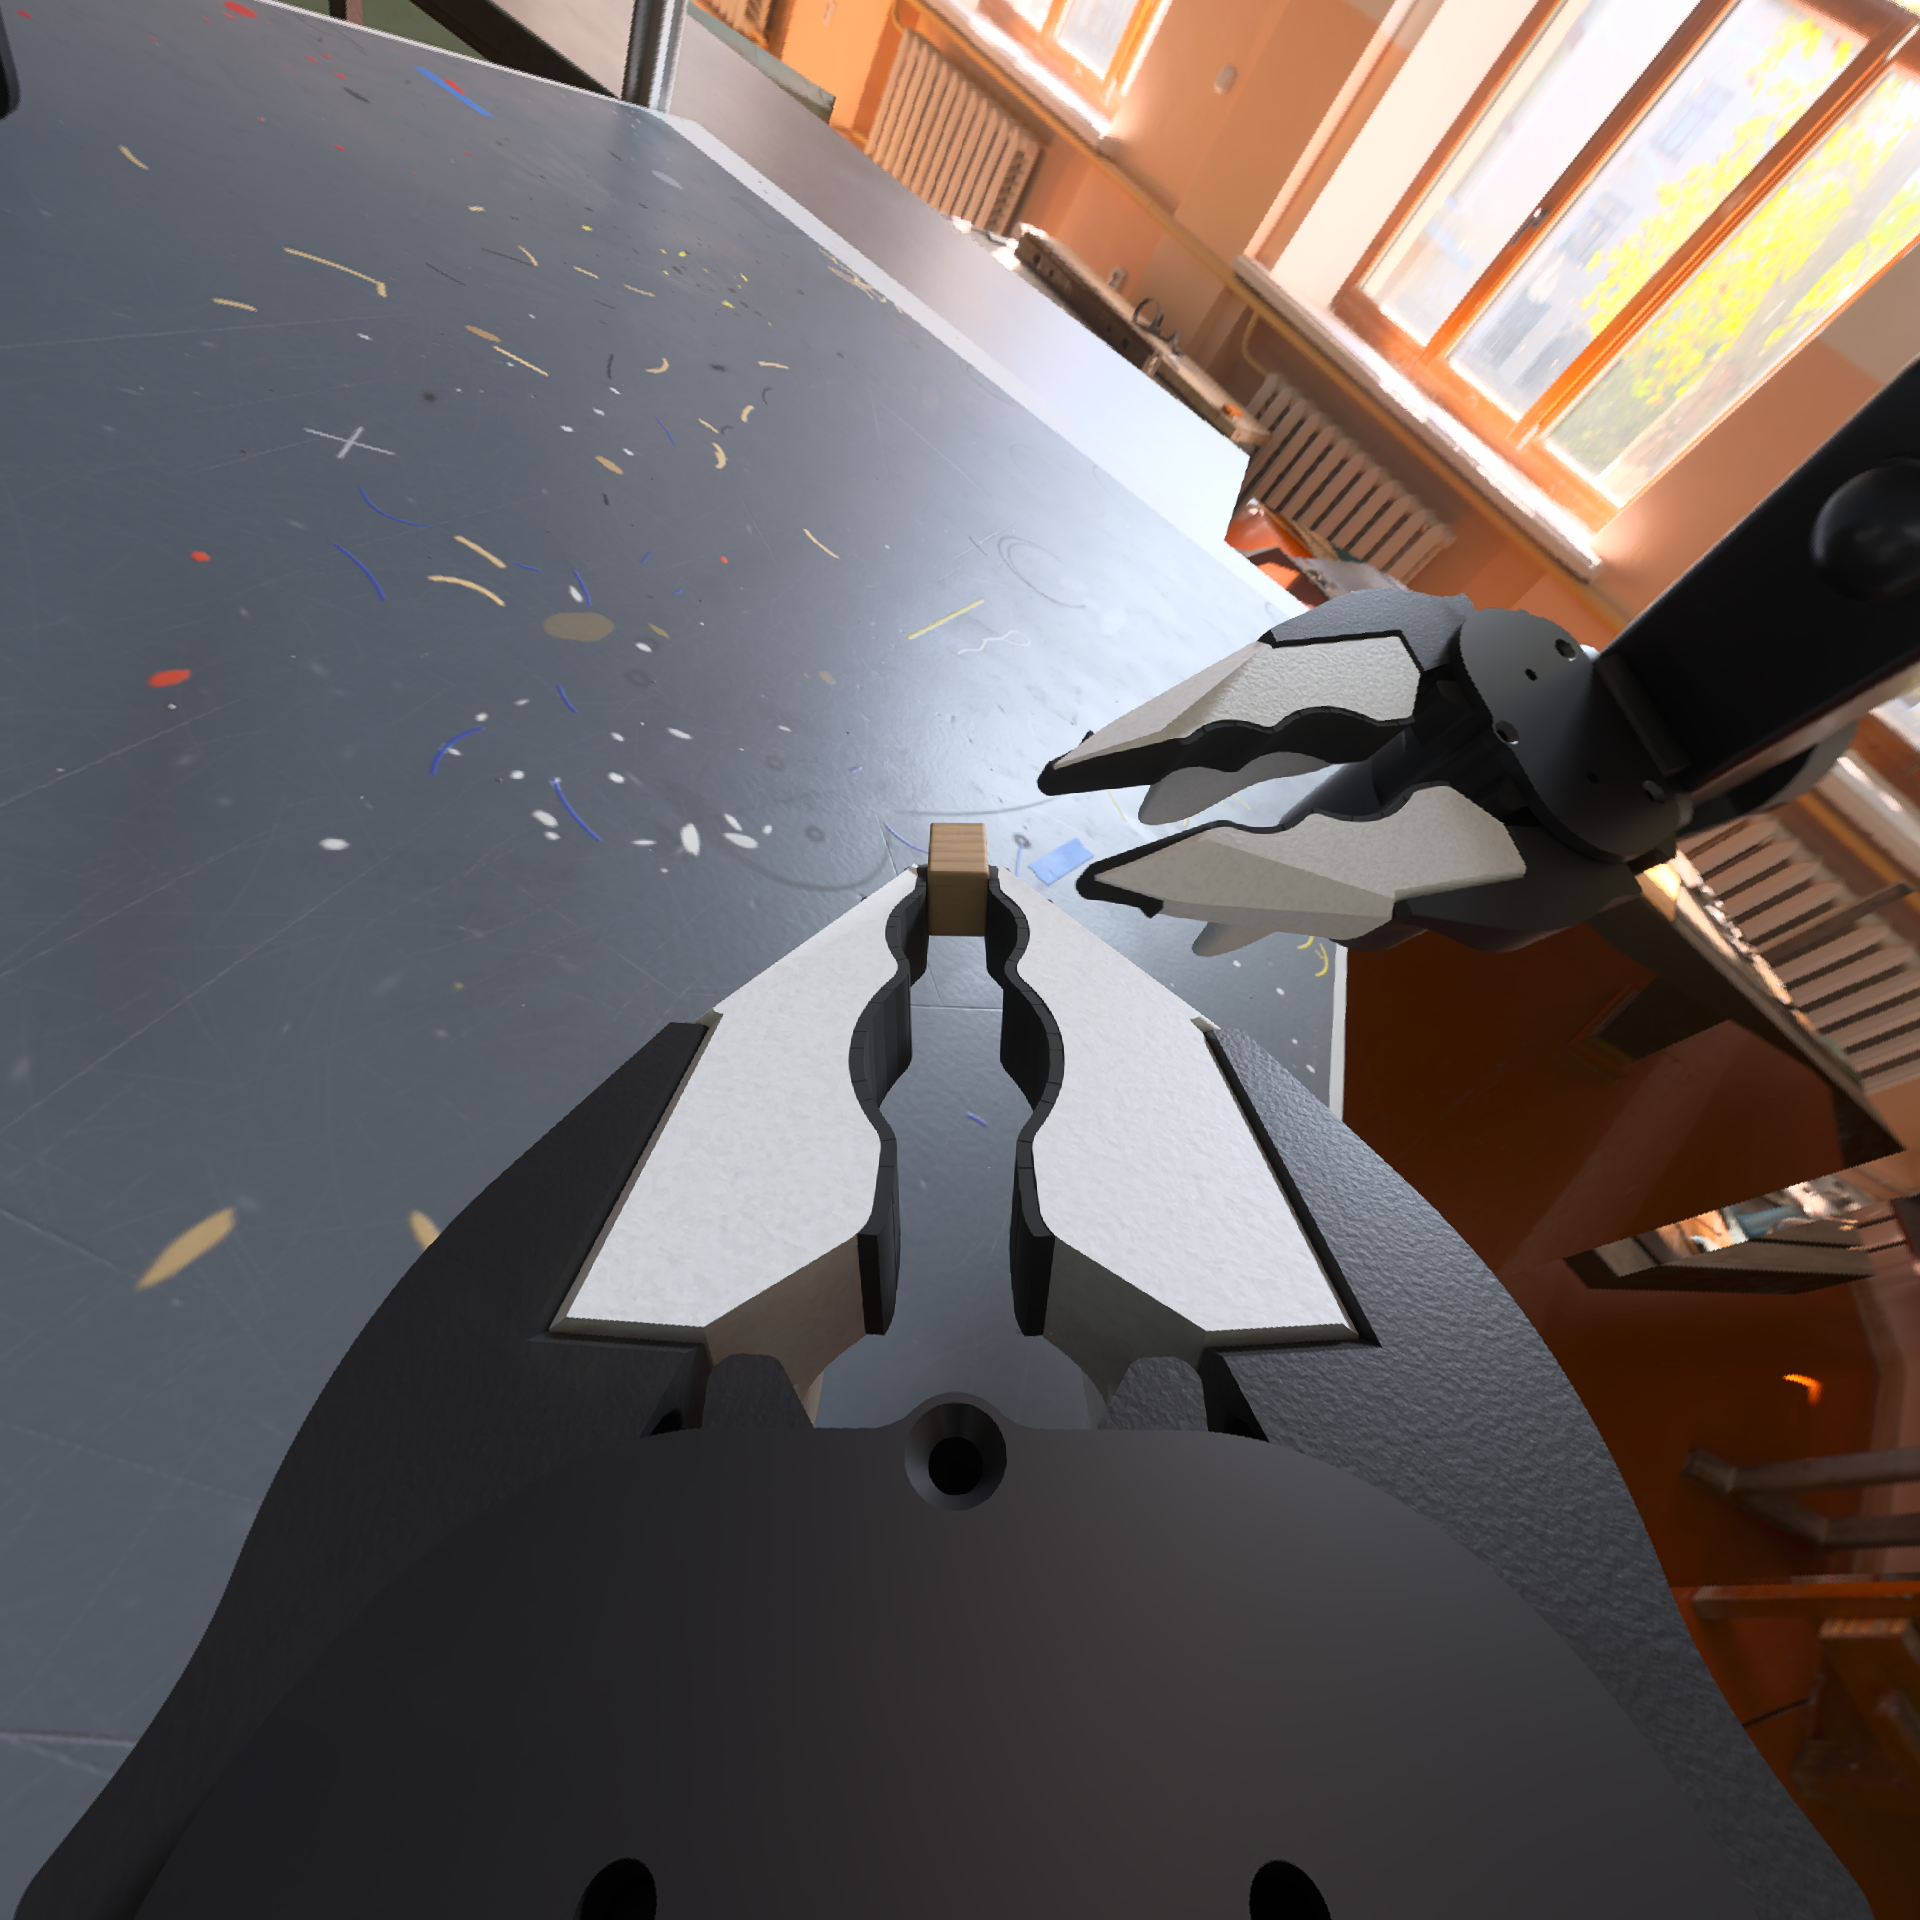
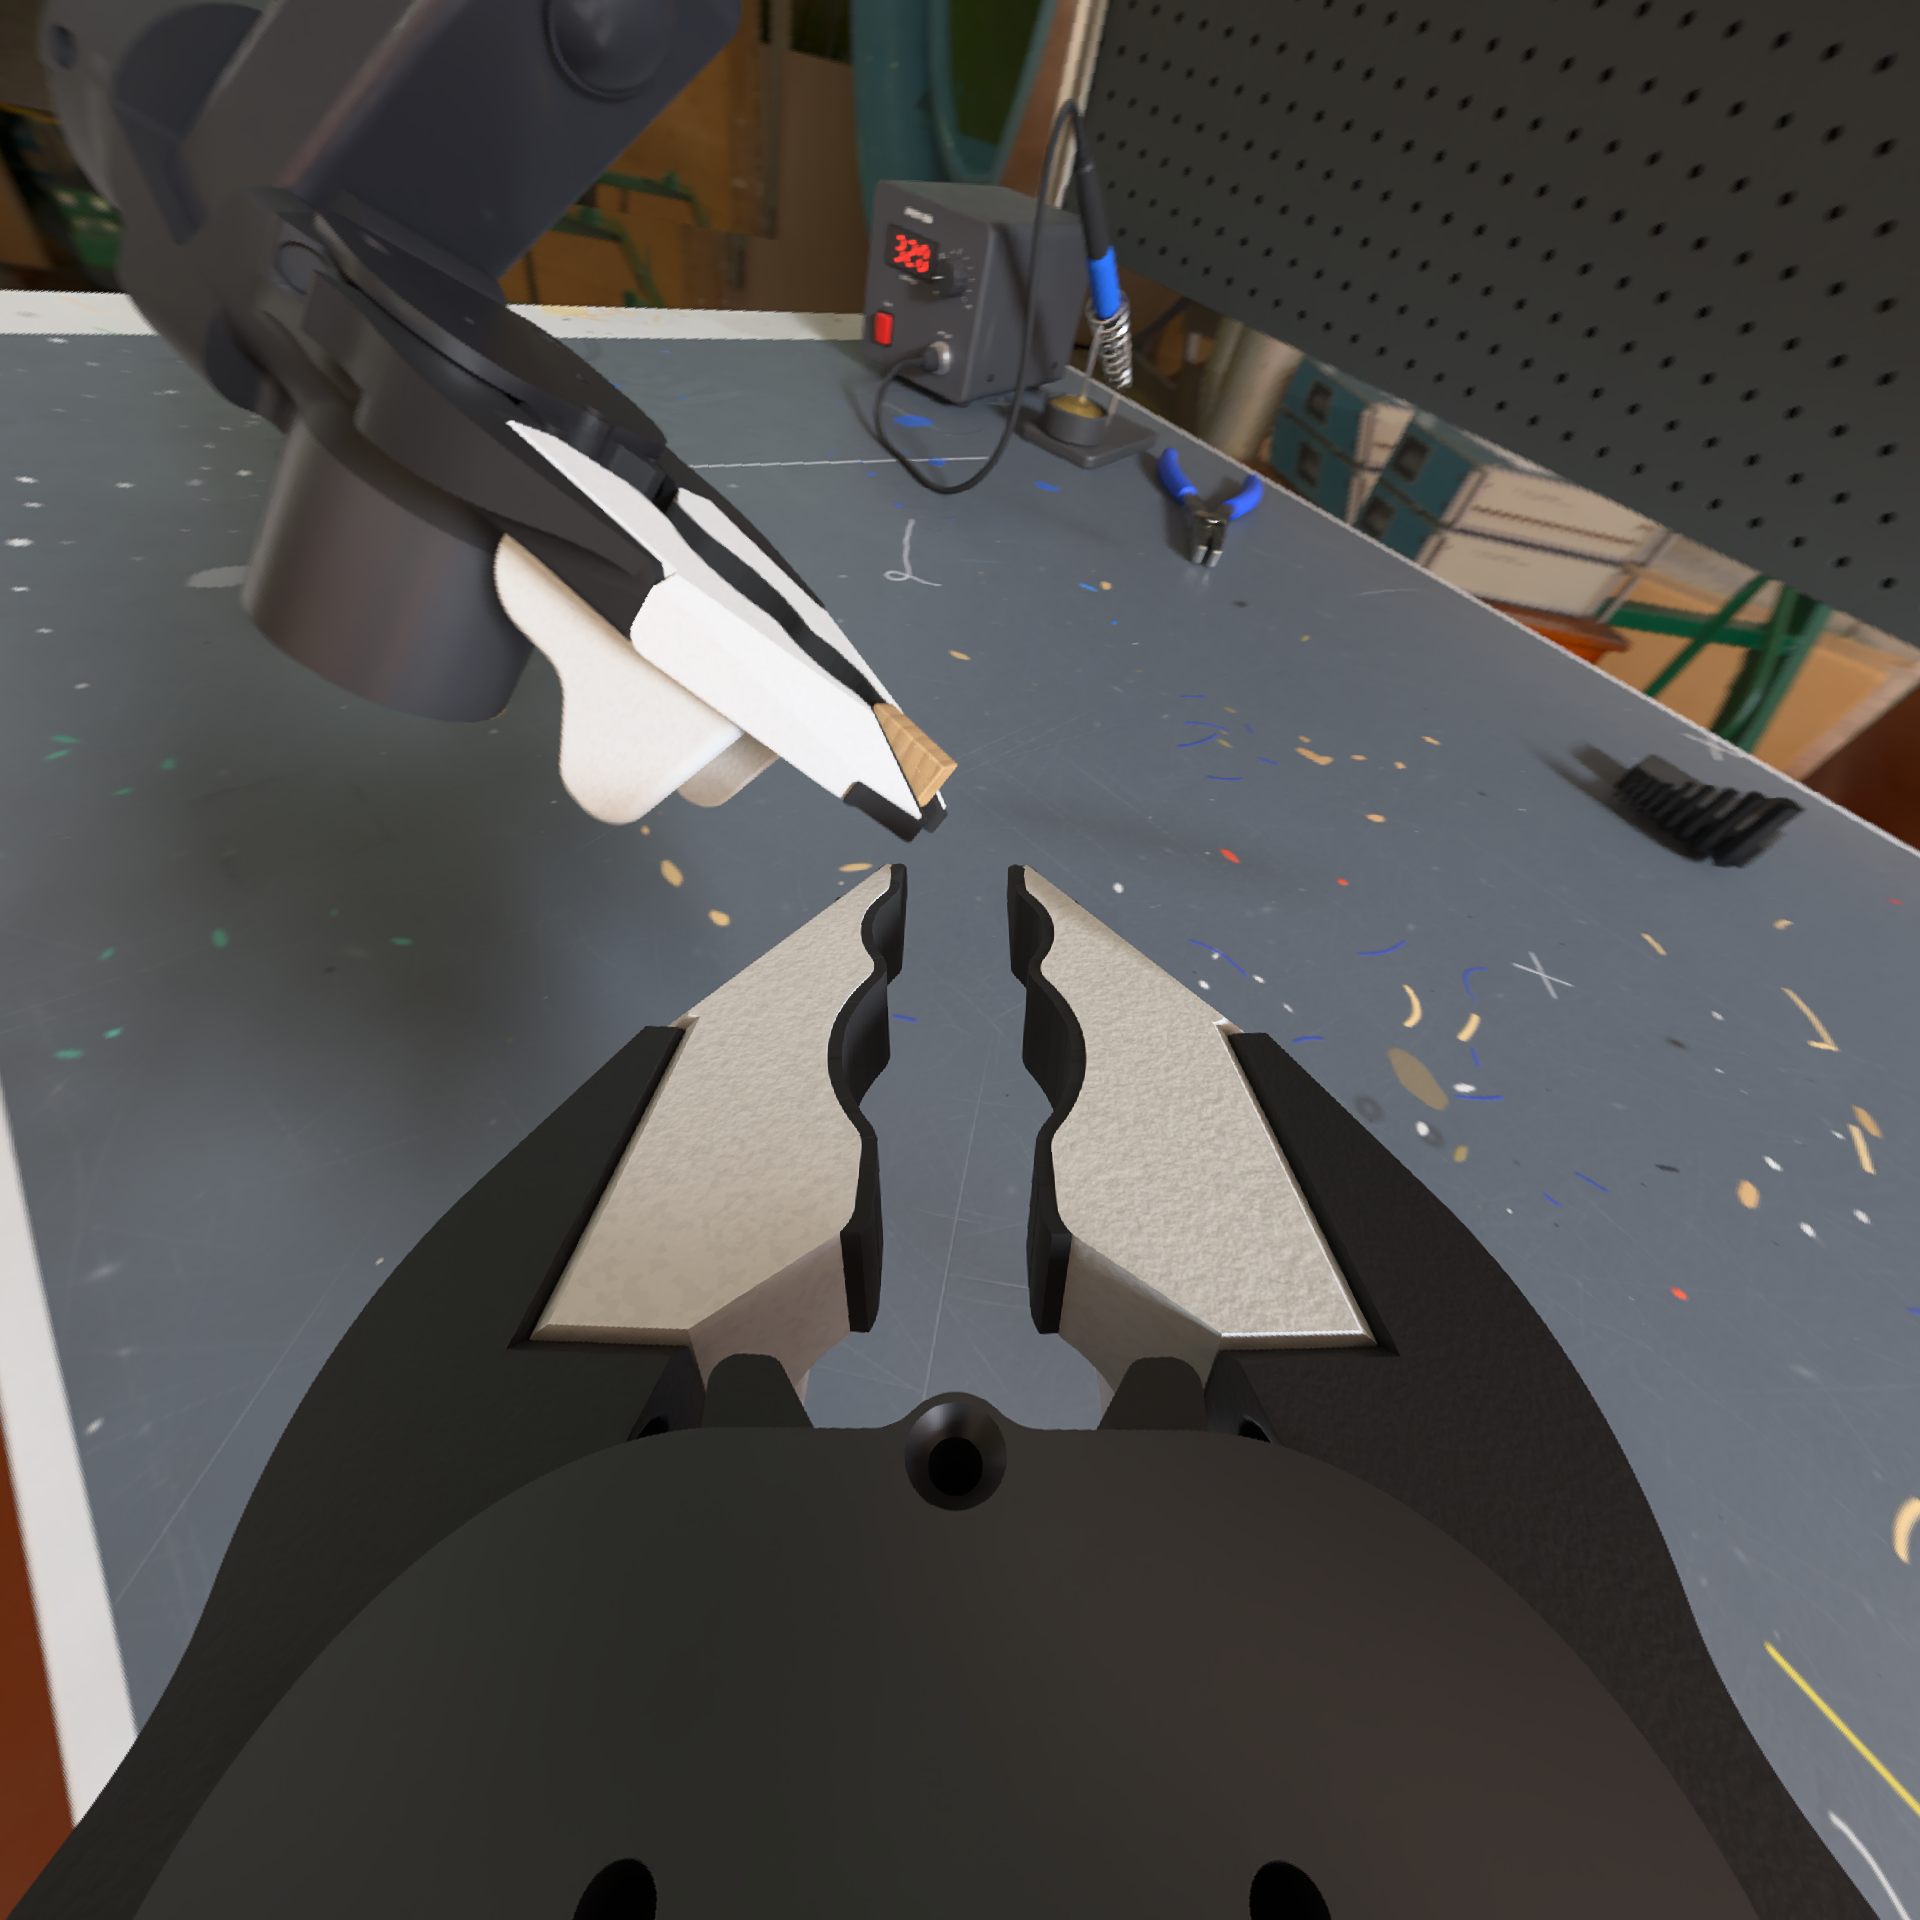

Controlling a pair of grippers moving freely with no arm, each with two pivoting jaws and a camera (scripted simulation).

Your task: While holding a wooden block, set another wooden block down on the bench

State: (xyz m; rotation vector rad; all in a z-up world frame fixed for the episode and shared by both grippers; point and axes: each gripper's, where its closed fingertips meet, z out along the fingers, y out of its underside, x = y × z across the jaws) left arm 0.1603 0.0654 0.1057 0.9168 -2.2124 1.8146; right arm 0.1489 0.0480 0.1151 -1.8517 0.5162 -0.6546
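My left gripper (image 1: 957, 896) is shut on a small tan wooden block (image 1: 957, 879) at its fingertips, held above the grey bench (image 1: 364, 727). The same block (image 2: 916, 762) and the left gripper (image 2: 906, 808) show in the right wrist view, just ahead and left of my right gripper. My right gripper (image 2: 956, 883) is open and empty over the bench (image 2: 1143, 727). It also shows in the left wrist view (image 1: 1065, 831), to the right of the held block. No second block is in view.
A soldering station (image 2: 961, 291) with its iron stand (image 2: 1086, 416) sits at the far bench edge. Blue-handled pliers (image 2: 1205, 509) and a black brush (image 2: 1694, 810) lie to the right. A pegboard (image 2: 1507, 260) rises along the right side. The bench edge (image 1: 1091, 416) is near.
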